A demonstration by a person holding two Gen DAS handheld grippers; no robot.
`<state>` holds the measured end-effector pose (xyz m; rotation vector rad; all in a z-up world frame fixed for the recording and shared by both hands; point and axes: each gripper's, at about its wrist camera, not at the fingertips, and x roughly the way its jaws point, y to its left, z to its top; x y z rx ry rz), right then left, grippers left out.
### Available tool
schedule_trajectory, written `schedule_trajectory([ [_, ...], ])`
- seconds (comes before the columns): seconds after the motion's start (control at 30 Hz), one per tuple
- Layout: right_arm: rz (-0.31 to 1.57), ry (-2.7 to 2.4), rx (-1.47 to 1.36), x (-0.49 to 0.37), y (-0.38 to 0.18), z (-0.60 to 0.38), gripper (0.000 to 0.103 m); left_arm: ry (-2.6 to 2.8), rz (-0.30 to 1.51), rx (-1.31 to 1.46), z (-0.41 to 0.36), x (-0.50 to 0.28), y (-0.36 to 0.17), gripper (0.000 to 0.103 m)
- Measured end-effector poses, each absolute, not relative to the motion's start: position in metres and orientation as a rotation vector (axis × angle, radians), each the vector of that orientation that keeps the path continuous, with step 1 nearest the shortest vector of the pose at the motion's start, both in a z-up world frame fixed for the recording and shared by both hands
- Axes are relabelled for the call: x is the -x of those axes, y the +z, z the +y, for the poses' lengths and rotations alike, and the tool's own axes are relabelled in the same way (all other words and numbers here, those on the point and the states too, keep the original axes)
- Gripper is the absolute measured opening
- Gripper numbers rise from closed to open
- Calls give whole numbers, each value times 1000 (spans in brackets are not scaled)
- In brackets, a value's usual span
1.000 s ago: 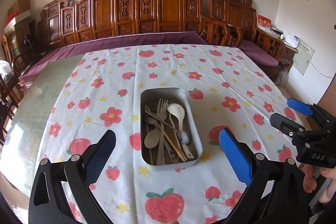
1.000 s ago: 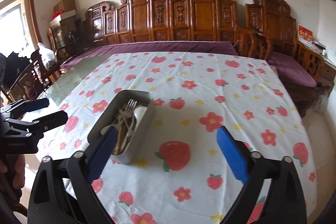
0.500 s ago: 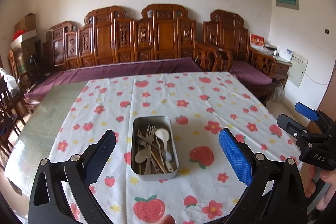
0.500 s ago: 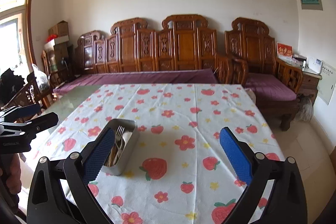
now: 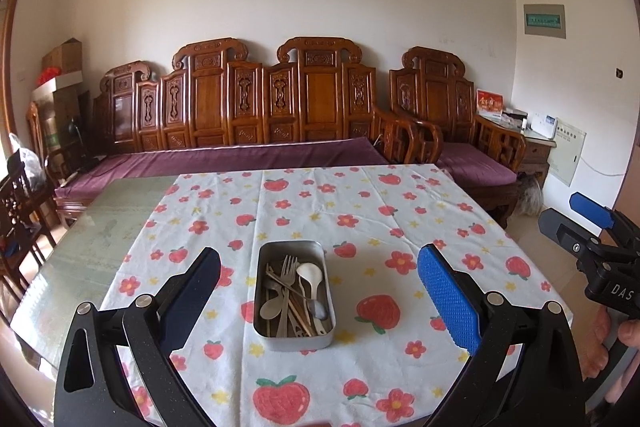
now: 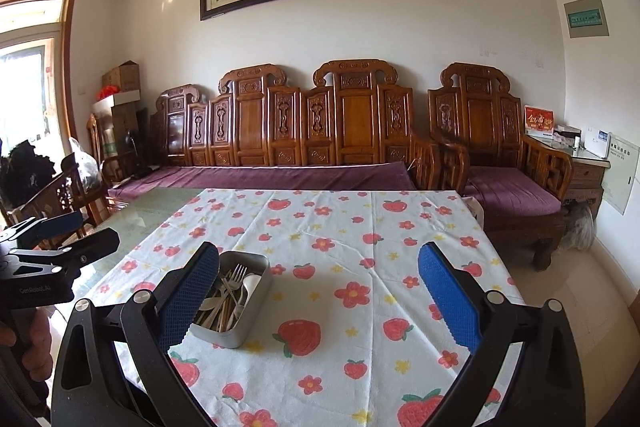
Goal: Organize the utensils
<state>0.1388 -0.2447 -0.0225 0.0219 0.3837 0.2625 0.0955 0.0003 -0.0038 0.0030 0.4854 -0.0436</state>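
Two grippers hang above the near edge of the bench [image 5: 92, 247], both with jaws released and grasping nothing; the left gripper [image 5: 318, 291] frames a metal tin [image 5: 294, 339] standing on the strawberry-print cloth [image 5: 380, 211]; inside the tin lie a fork [image 5: 289, 267], a white spoon [image 5: 310, 273], a metal spoon [image 5: 271, 308] and wooden chopsticks [image 5: 300, 313] in a loose heap; the right gripper [image 6: 318, 291] is held further right, the tin just beside its left finger.
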Motion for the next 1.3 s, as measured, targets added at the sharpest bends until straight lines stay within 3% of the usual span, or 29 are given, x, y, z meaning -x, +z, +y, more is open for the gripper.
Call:
schedule_trajectory([
  [1.3, 392, 278, -23, -140, -29, -235, 100, -39, 476, 13, 3, -94, -5, 95],
])
